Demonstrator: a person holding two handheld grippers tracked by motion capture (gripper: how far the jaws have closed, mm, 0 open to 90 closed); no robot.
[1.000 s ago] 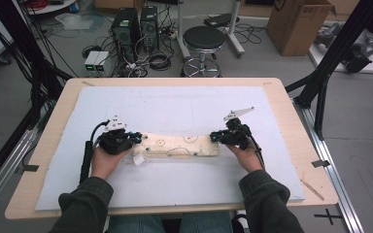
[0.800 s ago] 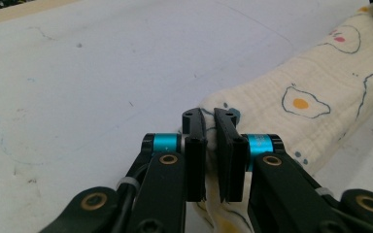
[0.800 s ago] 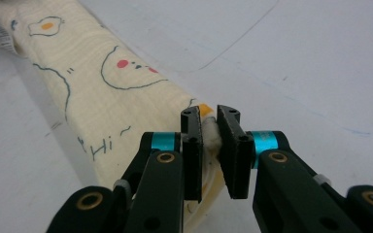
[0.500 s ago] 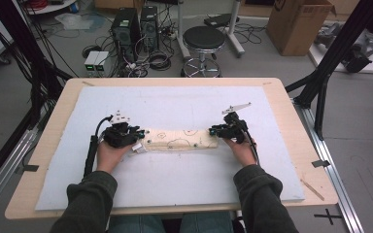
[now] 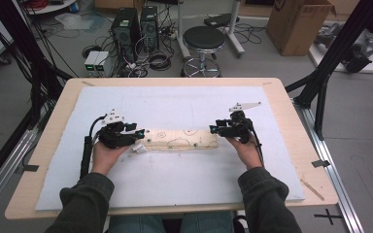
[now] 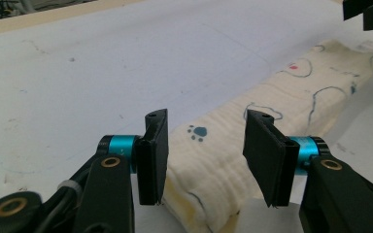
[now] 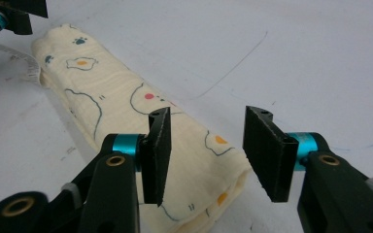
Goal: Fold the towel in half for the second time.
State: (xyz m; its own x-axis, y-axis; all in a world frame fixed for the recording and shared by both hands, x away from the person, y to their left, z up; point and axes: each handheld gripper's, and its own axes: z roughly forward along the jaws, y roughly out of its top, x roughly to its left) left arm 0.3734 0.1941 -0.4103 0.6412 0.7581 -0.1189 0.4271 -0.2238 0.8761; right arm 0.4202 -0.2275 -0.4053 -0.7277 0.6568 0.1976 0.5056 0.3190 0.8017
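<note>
Item: cream folded cloth strip printed with blue outlines, paw marks and orange and red dots (image 5: 180,140), lying flat and lengthwise across the middle of the white foam sheet (image 5: 175,104) that covers the pale wooden bench (image 5: 291,109). A small white label shows at its left end in the high view.

Left claw (image 5: 140,137): black, two-jawed, with turquoise collars, held in the person's left hand (image 5: 106,156) at the cloth's left end. Its jaws have just been opening and stand apart. In the left gripper view (image 6: 206,162) the end of the cloth lies between them, with a gap showing at each pad, so nothing is pinched.

Right claw (image 5: 213,129): same make, held in the right hand (image 5: 246,151) at the cloth's right end. Its jaws have likewise just been opening and stand apart. In the right gripper view (image 7: 209,160) the cloth's end lies between and below the pads, unclamped.

Surroundings: a black round stool (image 5: 203,39), black computer towers (image 5: 135,26) with tangled cables, and a brown cardboard box (image 5: 298,24) stand on the grey floor beyond the bench.
</note>
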